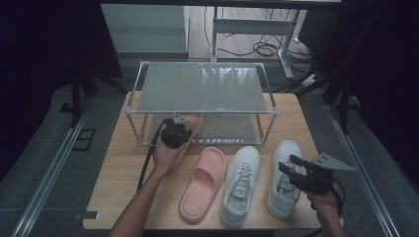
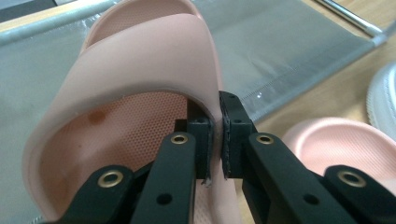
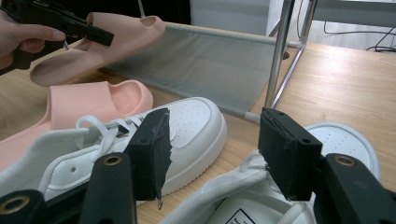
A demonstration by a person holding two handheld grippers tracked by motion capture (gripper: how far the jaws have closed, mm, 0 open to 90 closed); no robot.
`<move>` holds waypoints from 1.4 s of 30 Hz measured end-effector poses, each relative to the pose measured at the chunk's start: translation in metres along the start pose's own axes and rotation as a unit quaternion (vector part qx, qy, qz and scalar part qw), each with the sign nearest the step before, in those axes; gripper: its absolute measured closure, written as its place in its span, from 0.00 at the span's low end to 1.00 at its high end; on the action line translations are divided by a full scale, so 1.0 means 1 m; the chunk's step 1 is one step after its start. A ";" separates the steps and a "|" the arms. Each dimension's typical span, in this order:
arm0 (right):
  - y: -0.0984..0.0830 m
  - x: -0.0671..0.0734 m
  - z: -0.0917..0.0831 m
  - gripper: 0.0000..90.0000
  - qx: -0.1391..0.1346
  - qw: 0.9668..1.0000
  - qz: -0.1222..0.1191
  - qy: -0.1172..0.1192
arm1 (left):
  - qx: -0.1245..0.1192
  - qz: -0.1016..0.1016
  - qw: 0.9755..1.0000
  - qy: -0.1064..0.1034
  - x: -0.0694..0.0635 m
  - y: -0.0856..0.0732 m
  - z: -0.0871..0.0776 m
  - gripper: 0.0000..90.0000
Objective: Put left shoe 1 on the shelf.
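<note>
My left gripper (image 2: 215,135) is shut on the strap edge of a pink slipper (image 2: 130,93), which it holds tilted over the grey lower shelf (image 2: 289,51) of a metal shoe rack. From above, that left gripper (image 1: 181,129) and the held slipper (image 1: 196,124) sit at the rack's front left. The right gripper view shows the same held slipper (image 3: 121,37) above the shelf. The matching pink slipper (image 1: 203,182) lies on the table, with two white sneakers (image 1: 240,185) (image 1: 285,175) to its right. My right gripper (image 1: 295,167) hovers open over the right sneaker (image 3: 336,140), nothing between its fingers.
The two-tier rack (image 1: 202,89) with a metal frame stands at the back of the wooden table (image 1: 123,168); its front right post (image 3: 280,51) is close to the sneakers. Bare wood lies left of the slipper. Desk legs and cables are on the floor behind.
</note>
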State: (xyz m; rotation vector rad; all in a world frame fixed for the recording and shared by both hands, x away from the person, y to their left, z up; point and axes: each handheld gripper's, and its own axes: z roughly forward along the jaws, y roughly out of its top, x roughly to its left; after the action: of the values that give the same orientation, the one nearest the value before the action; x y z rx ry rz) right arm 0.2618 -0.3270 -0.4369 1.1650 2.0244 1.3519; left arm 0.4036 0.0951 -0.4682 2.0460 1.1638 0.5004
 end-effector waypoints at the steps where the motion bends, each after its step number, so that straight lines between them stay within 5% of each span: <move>1: 0.000 0.000 0.000 0.49 0.000 1.000 0.001 0.000 | 0.000 -0.002 1.000 0.002 0.000 0.000 0.002 0.94; 9: 0.001 0.001 -0.001 0.49 0.000 1.000 -0.002 0.003 | -0.007 0.013 1.000 0.028 -0.005 -0.002 0.017 0.94; 15: 0.002 0.003 0.000 0.49 0.002 1.000 -0.006 0.007 | 0.000 0.010 1.000 0.026 -0.006 -0.010 0.029 0.89; 20: 0.002 0.003 0.000 0.49 0.002 1.000 -0.006 0.007 | -0.014 -0.004 0.999 0.033 -0.009 -0.012 0.027 0.65; 25: 0.002 0.003 0.000 0.49 0.001 1.000 -0.003 0.011 | -0.022 0.014 0.999 0.032 -0.009 -0.014 0.005 0.57; 30: 0.003 0.005 -0.001 0.49 -0.003 1.000 -0.003 0.016 | -0.033 0.014 0.999 0.013 -0.009 -0.025 -0.020 0.69; 42: 0.002 0.006 0.000 0.49 -0.002 1.000 -0.002 0.014 | -0.036 -0.030 0.998 -0.028 0.001 -0.068 -0.059 0.98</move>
State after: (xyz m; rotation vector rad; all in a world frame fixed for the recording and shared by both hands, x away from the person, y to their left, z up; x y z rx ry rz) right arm 0.2597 -0.3217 -0.4348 1.1467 2.0425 1.3773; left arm 0.3277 0.1418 -0.4792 1.9454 1.1531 0.4467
